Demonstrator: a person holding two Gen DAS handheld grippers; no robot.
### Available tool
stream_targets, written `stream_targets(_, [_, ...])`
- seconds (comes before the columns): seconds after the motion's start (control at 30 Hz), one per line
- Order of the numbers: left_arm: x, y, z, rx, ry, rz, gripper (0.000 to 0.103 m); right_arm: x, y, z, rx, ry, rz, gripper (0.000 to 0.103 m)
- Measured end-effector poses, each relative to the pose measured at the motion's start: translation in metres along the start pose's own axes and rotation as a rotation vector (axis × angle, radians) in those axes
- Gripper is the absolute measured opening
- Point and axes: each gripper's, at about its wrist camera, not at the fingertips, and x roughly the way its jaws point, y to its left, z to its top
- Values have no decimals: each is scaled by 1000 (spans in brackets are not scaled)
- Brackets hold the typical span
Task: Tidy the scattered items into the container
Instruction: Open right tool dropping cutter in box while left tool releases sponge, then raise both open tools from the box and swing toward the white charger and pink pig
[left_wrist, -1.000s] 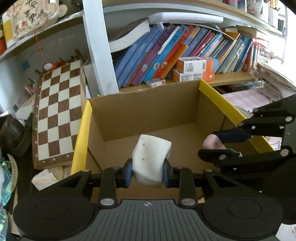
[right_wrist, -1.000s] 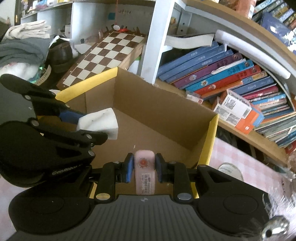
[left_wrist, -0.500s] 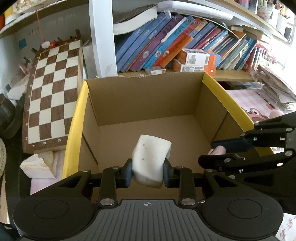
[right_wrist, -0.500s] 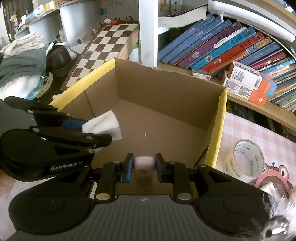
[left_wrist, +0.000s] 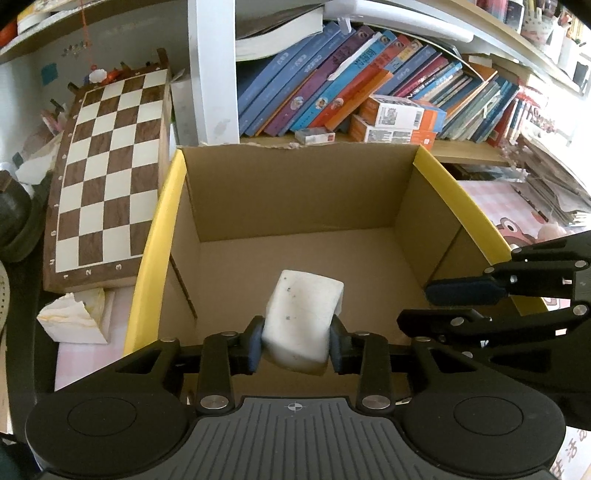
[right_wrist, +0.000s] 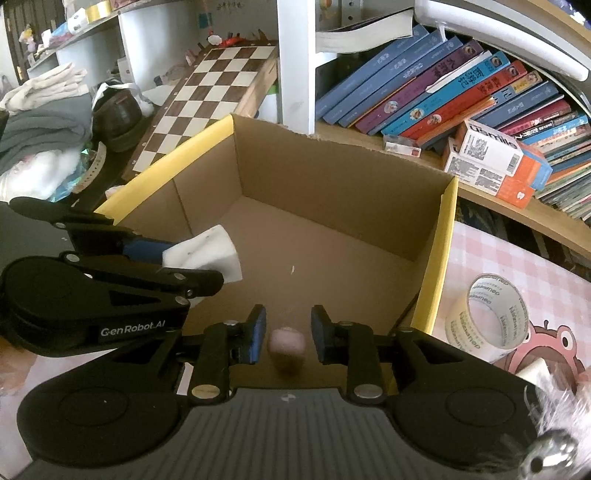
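An open cardboard box (left_wrist: 159, 236) with yellow-taped rims stands in front of a bookshelf; its rim (right_wrist: 439, 258) also shows in the right wrist view. My left gripper (left_wrist: 294, 345) hangs over the box's near left part. Its pads still touch a white foam block (left_wrist: 301, 317) while the jaws are opening. From the right wrist view the block (right_wrist: 207, 251) juts out of the left gripper (right_wrist: 192, 264). My right gripper (right_wrist: 288, 332) is opening above the box floor. A small pink item (right_wrist: 286, 341), blurred, sits loose between its pads with a gap on each side. The right gripper (left_wrist: 415, 304) is by the box's right wall.
A chessboard (left_wrist: 107, 177) leans left of the box, with crumpled paper (left_wrist: 72, 321) below it. Leaning books (left_wrist: 351, 85) and small cartons fill the shelf behind. A tape roll (right_wrist: 487, 317) lies on the pink checked cloth right of the box. A shoe (right_wrist: 114, 118) and clothes lie far left.
The right jaws have parted and the pink item, gripped before, has slipped lower and hangs free between them. The left gripper keeps the white block. Both views have rolled slightly.
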Motion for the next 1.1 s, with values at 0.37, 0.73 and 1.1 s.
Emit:
stream_targets(0.37, [-8,1,-2,-2,-29,20,47,-8,-2,-2,9,-29,-33,44])
stream_targets(0.73, [-26,-3,-6,0,-69,39,58,-26,2,-9,9,-81,-57,50])
stream_targets(1.1, [-52,-12,-14,12,-121,49,68,-53,5,-23,17,-143,-88,64])
